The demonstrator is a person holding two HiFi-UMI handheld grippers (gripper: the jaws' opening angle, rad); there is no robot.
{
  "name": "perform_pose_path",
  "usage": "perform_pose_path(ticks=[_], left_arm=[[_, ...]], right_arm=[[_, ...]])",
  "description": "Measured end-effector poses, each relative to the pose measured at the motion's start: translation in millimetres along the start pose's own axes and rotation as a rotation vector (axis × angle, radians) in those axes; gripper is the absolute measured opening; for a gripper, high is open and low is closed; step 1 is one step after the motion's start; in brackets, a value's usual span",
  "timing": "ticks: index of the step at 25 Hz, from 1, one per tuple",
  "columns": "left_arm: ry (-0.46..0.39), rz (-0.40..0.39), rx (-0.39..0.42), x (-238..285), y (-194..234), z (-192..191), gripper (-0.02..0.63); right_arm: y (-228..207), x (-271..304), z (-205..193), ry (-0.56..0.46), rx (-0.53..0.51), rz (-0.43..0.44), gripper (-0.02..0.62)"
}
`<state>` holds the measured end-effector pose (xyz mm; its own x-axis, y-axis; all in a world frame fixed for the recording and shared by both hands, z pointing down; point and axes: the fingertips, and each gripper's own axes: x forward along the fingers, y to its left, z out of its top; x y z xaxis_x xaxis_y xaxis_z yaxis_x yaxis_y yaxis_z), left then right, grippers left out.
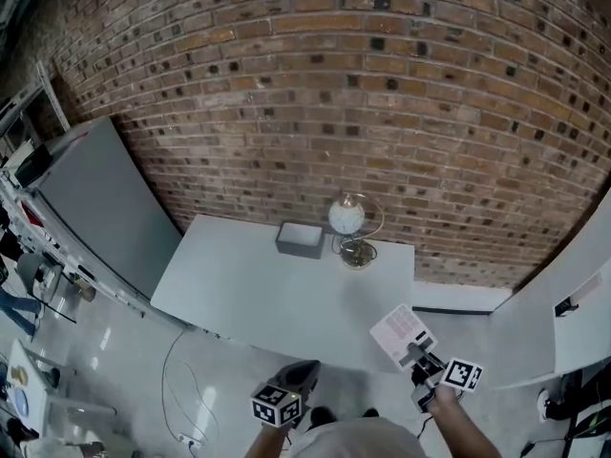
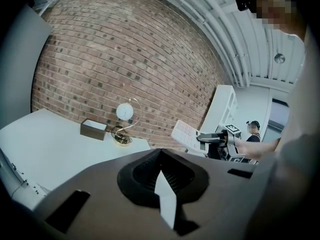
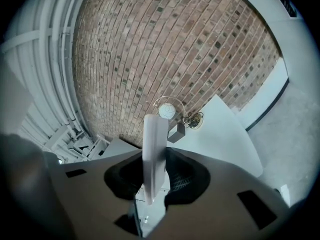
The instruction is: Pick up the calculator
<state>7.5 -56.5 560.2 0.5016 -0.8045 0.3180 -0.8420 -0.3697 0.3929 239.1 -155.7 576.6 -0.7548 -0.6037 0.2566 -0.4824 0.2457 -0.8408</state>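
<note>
The calculator is white and flat, and it hangs in the air off the near right corner of the white table. My right gripper is shut on its near end. In the right gripper view the calculator stands edge-on between the jaws of the right gripper. The left gripper view shows the calculator and the right gripper off to its right. My left gripper hovers below the table's front edge. The jaws of the left gripper look shut with nothing in them.
A grey box and a white globe ornament on a gold wire stand sit at the table's far edge against the brick wall. A grey panel leans at the left. White shelving stands at the right.
</note>
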Motion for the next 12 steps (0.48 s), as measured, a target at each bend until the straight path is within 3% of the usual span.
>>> perform_pose_path(ticks=[3,12], left_arm=[[-0.002,0.007,-0.001,1.3,-3.6,-0.7,0.014],[-0.008,0.007,0.005,5.1,-7.4,1.2,0.014]], right_arm=[[-6.6,-3.1,2.1,0.006,0.003,-0.035,0.11],[-1.1,-4.8,9.2,0.01,-0.014,-0.015,0.11]])
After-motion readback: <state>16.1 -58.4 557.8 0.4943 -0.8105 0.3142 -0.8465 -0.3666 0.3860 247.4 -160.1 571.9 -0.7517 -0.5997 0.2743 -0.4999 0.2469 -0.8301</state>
